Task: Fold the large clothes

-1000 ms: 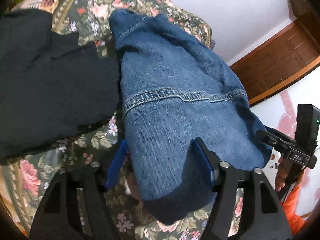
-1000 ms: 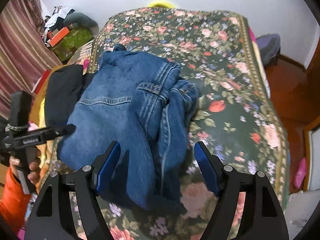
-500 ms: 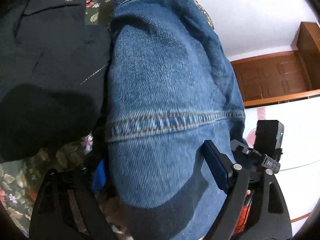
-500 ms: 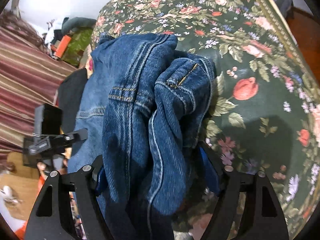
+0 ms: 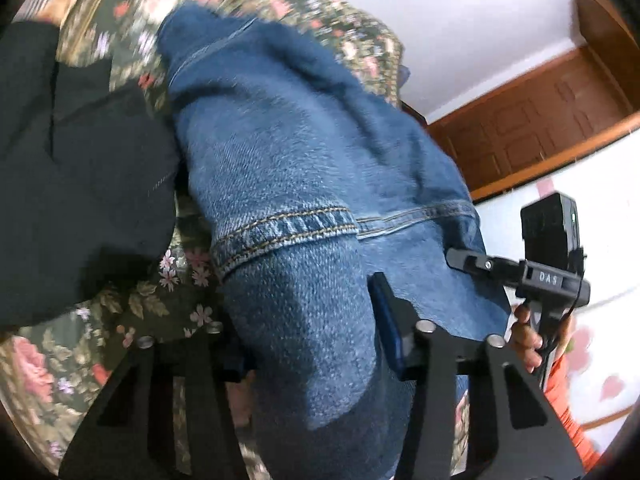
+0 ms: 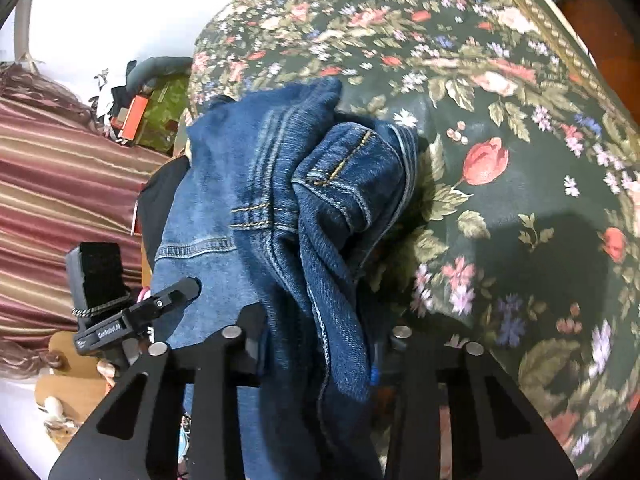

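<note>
The bed [image 6: 520, 128], covered by a floral spread, carries the blue denim garment [image 5: 304, 184], which lies bunched near the bed's near edge. A black garment [image 5: 80, 184] lies on the bed just beside the denim, touching its side. The left tongs [image 5: 312, 344] have just been closing; a thick fold of the denim's near end sits between the pads, and they are clamped on it. The right tongs [image 6: 320, 348] have also just been closing and are clamped on a gathered ridge of the denim's other near corner.
</note>
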A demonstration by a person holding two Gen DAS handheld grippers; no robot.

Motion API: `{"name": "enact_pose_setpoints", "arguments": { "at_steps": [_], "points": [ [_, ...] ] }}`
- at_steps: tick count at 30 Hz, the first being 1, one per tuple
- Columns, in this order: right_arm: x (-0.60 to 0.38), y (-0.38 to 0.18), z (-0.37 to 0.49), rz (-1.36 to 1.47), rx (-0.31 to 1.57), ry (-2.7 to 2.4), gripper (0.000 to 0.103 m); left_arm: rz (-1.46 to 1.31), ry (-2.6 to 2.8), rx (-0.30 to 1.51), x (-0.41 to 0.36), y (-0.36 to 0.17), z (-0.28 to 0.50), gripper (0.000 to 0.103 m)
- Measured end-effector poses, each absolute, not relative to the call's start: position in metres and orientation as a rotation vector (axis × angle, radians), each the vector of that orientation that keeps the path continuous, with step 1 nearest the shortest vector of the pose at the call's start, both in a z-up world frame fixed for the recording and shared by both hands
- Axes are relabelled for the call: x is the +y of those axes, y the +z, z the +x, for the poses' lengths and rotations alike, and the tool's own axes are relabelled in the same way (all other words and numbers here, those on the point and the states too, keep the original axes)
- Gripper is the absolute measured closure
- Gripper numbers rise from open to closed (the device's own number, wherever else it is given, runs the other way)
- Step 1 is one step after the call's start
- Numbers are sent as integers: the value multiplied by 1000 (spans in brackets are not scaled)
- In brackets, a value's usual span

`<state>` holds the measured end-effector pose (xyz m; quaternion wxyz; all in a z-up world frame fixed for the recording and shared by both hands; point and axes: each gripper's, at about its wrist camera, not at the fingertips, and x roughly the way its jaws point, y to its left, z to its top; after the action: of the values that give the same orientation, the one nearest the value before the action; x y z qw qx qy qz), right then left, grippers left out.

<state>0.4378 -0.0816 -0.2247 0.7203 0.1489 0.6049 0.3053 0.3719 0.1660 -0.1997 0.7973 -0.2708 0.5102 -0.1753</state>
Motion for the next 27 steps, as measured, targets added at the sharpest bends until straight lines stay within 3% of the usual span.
{"name": "enact_pose_setpoints", "arguments": {
  "at_steps": [8,18,23,27],
  "points": [
    [-45,-162,416,239,1214,765,75,-516,-367,930,192,-116,329,59],
    [60,-101,400,203,1040,941,75,-478,-238,696,294,-29,278,59],
    [126,-107,392,201,1012,1016,75,-492,-160,647,343,-29,269,59],
    [173,-136,405,164,1037,1039,75,-530,-84,665,386,-60,277,59]
  ]
}}
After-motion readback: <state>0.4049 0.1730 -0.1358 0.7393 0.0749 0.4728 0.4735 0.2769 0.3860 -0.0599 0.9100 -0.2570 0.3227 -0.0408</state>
